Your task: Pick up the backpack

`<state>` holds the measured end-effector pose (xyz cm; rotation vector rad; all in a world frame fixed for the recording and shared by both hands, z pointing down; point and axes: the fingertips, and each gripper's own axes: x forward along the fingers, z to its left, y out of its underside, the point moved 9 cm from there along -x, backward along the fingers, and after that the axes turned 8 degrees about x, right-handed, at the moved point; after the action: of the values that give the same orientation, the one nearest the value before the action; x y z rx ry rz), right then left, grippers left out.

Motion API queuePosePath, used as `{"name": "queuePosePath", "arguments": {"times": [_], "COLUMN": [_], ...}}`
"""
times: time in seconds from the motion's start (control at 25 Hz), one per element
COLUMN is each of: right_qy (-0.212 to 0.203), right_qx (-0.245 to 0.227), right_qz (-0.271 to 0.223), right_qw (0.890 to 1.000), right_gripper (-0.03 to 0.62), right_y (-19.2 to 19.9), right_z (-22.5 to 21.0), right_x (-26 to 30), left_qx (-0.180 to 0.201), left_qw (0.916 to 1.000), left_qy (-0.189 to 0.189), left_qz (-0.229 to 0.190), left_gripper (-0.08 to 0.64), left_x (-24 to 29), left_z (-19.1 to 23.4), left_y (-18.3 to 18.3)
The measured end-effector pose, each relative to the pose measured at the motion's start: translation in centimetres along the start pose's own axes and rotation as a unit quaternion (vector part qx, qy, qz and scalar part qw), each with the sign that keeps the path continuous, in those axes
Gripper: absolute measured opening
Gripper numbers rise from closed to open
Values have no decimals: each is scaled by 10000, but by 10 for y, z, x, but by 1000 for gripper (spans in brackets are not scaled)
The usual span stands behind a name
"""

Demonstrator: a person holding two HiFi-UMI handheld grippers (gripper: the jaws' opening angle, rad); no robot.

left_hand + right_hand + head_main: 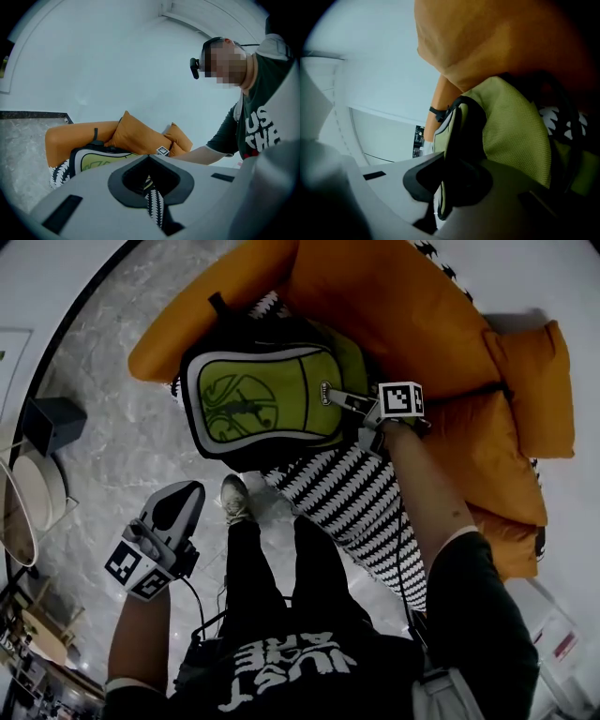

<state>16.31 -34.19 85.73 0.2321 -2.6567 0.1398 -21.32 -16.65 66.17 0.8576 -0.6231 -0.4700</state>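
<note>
A lime-green and black backpack [262, 399] lies on the seat of an orange sofa [394, 306], partly on a black-and-white zigzag blanket [356, 493]. My right gripper [352, 407] is at the pack's right edge, its jaws shut on the black-trimmed green edge of the backpack [511, 136], which runs between them in the right gripper view [450, 164]. My left gripper [183, 495] hangs over the floor, below and left of the pack, its jaws together with nothing in them. In the left gripper view [149, 157] the backpack [93, 159] shows ahead.
An orange cushion [539, 381] lies at the sofa's right end. On the marble floor at left stand a dark grey box [56, 420] and a round white table [33, 498]. The person's shoe [234, 498] is in front of the sofa.
</note>
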Motion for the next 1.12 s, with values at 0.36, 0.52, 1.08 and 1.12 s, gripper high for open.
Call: {"name": "queuePosePath", "arguments": {"times": [0.36,0.52,1.08,1.12], "right_qy": [-878,-935,-854,-874], "right_qx": [50,21,-603,-637], "right_qz": [-217,-283,-614,-679], "right_qw": [9959,9952,9926,9918], "right_gripper": [48,48,46,46], "right_y": [25,30,36,36], "right_z": [78,113,267,279], "right_x": [-7,-10,-64,-71], "left_qx": [249,365,732,763], "left_qw": [9993,9987,9926,9918], "left_qy": [-77,-92,-235,-238], "left_qz": [-256,-346,-945,-1000], "left_gripper": [11,11,11,11], "left_x": [-18,-29,-92,-98], "left_z": [-22,-32,-73,-76], "left_y": [-47,-69,-148,-153]}}
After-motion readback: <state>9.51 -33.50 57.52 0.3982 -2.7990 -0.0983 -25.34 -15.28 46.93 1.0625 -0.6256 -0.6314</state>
